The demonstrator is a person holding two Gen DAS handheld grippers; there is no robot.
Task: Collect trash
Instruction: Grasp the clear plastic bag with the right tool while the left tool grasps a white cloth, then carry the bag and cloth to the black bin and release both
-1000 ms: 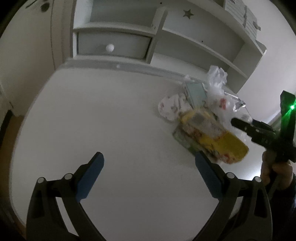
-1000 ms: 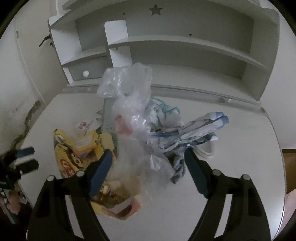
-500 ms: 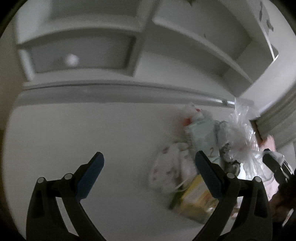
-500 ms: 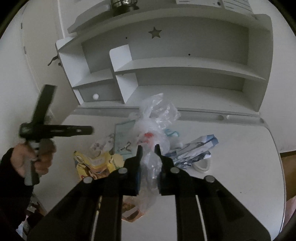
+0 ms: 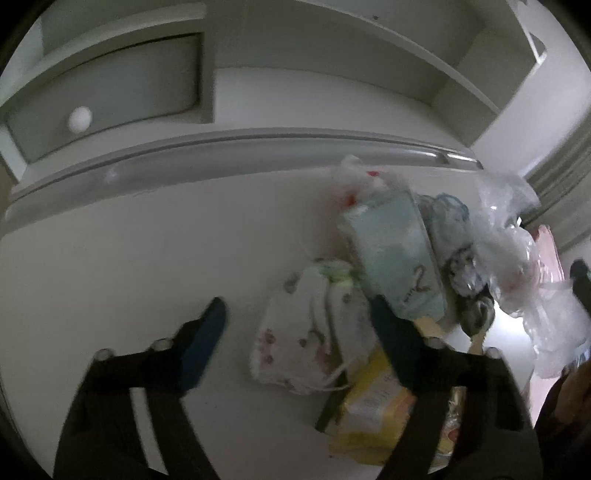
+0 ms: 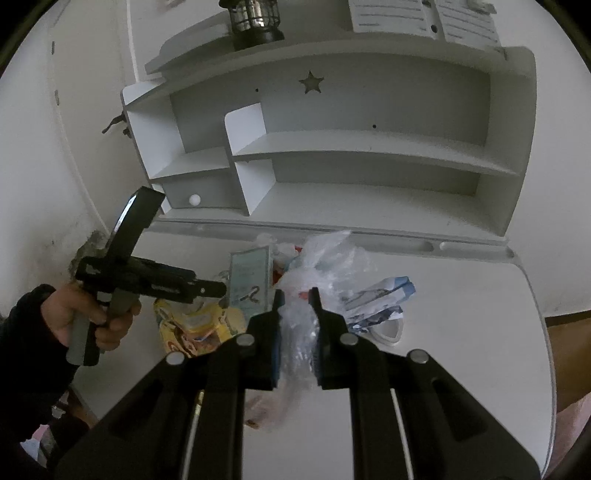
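Note:
A heap of trash lies on the white desk (image 5: 110,280). In the left wrist view my left gripper (image 5: 299,317) is open over a crumpled white printed wrapper (image 5: 303,332), with a pale green box marked "2" (image 5: 395,258) and a yellow snack bag (image 5: 373,413) beside it. In the right wrist view my right gripper (image 6: 295,295) is shut on a clear plastic bag (image 6: 325,258) and holds it above the heap. The clear bag also shows in the left wrist view (image 5: 517,254). The left gripper shows at the left of the right wrist view (image 6: 207,288).
A white shelf unit (image 6: 332,155) with a small knobbed drawer (image 5: 103,96) stands at the back of the desk. A black lantern (image 6: 255,22) sits on top. A blue-white wrapper (image 6: 380,295) and a white dish (image 6: 388,332) lie right of the heap.
My right gripper closed on the clear plastic bag and lifted it up and back. My left gripper moved in over the white wrapper and narrowed a little.

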